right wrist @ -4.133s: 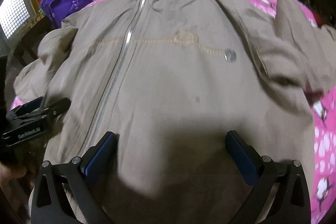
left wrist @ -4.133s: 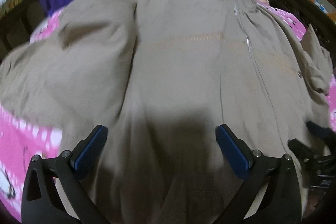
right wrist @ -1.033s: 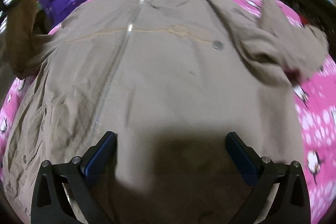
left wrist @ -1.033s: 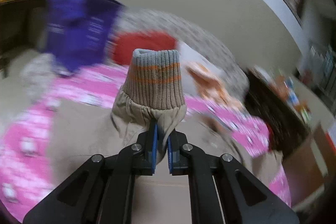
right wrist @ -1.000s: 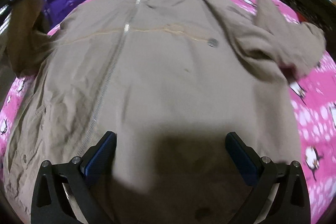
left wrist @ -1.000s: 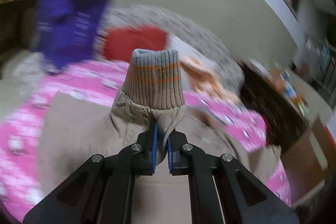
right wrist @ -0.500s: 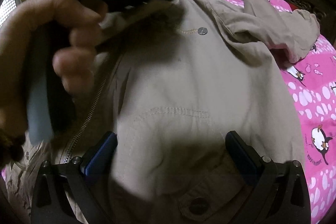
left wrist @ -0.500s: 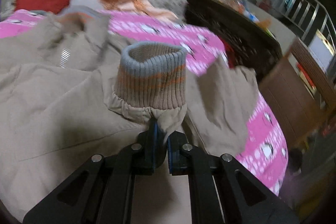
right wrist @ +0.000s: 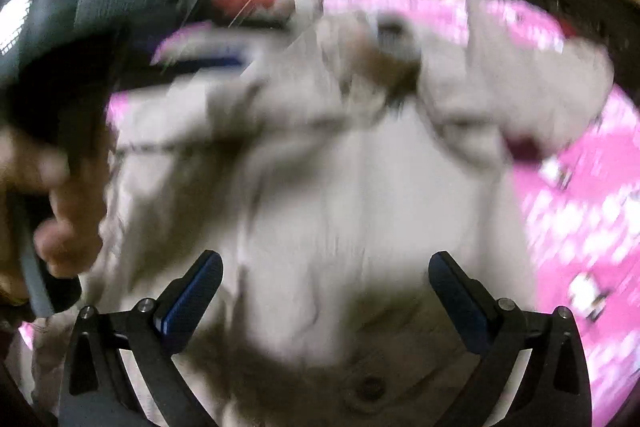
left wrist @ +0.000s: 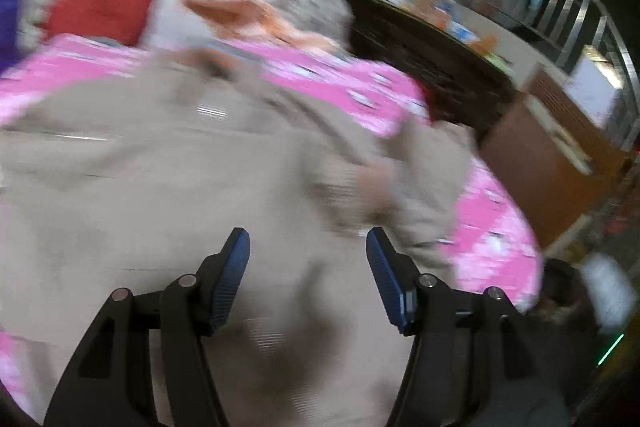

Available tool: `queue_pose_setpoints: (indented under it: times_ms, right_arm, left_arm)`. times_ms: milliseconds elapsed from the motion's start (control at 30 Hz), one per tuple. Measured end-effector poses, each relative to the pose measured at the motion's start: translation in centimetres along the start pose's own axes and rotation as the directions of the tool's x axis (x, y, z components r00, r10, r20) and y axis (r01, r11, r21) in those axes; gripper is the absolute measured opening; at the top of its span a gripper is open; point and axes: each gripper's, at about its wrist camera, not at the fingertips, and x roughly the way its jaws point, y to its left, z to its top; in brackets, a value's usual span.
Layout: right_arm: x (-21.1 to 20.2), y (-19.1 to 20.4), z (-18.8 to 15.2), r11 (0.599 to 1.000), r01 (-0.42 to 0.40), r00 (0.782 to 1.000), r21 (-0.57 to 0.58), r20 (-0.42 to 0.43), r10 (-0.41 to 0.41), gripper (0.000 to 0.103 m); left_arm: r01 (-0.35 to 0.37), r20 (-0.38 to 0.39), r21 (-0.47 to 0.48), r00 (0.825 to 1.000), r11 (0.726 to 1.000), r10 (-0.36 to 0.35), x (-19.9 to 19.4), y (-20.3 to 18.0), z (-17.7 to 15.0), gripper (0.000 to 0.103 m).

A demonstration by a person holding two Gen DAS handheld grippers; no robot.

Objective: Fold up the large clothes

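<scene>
Released — left gripper (left wrist: 308, 247) fingers now spread, sleeve dropped onto jacket (left wrist: 160, 187).

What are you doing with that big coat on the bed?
A person with a gripper in each hand is folding a big tan jacket spread over a pink bedsheet. At this moment the left gripper and the right gripper are both open above the jacket, holding nothing. One sleeve lies across the jacket's body. The pictures are blurry.

Left gripper (left wrist: 307, 251) and right gripper (right wrist: 325, 275) jaws spread, empty
</scene>
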Motion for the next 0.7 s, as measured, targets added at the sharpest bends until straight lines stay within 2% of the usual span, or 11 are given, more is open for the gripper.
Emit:
queue_pose_setpoints:
  times_ms: [67,100,133,200,267,367,400,433,500,533,700]
  right_arm:
    - [-1.3,-0.3,2.6,0.998,-0.06,0.994,-0.004,0.093,0.06,0.101]
    - [-1.5,-0.1,3.7,0.997,-0.078,0.989,-0.018,0.121,0.08,0.09]
    - [-1.4,0.2,4.6,0.995,-0.088,0.986,-0.035,0.136,0.093,0.062]
    - [0.2,1.1,7.1,0.992,-0.108,0.986,-0.063,0.123,0.115,0.041]
    - [3.4,1.8,9.1,0.984,-0.161,0.983,-0.073,0.082,0.167,0.039]
    - [7.2,1.9,10.2,0.981,-0.153,0.987,-0.12,0.031,0.157,0.032]
    - [8.6,1.0,10.4,0.987,-0.113,0.993,-0.111,0.012,0.115,0.031]
    - [9.6,-0.8,10.4,0.996,-0.057,0.998,-0.073,-0.001,0.057,0.022]
    - [10.6,-4.6,9.9,1.0,-0.009,1.0,0.011,-0.005,0.009,0.011]
    - [11.4,-6.4,9.6,0.999,0.0,1.0,0.054,-0.03,0.001,0.0]
    - [11.3,-8.2,9.9,0.995,-0.07,0.996,0.077,-0.056,0.074,0.0]
  left_arm:
    - [-0.126,0.042,-0.073,0.991,0.989,0.129,-1.4,3.9,-0.3,0.059]
    - [-0.182,0.048,-0.135,0.981,0.974,0.19,-1.9,6.2,-0.5,0.056]
    - [-0.239,0.049,-0.208,0.966,0.948,0.254,-2.5,8.5,-0.9,0.046]
    - [-0.277,0.043,-0.315,0.951,0.908,0.305,-3.2,11.7,-1.7,0.041]
    - [-0.305,0.039,-0.386,0.938,0.871,0.345,-3.5,13.6,-2.4,0.041]
    - [-0.324,0.016,-0.446,0.929,0.834,0.369,-3.4,15.3,-3.4,0.041]
    - [-0.327,0.006,-0.45,0.93,0.831,0.369,-3.2,15.8,-3.8,0.041]
    - [-0.329,0.002,-0.448,0.93,0.831,0.368,-3.1,15.8,-4.0,0.042]
    - [-0.32,0.007,-0.432,0.934,0.843,0.358,-2.8,15.4,-4.4,0.043]
    - [-0.319,0.005,-0.422,0.935,0.849,0.354,-2.6,15.2,-4.4,0.043]
    - [-0.33,0.037,-0.402,0.926,0.854,0.375,-3.8,15.0,-3.5,0.043]
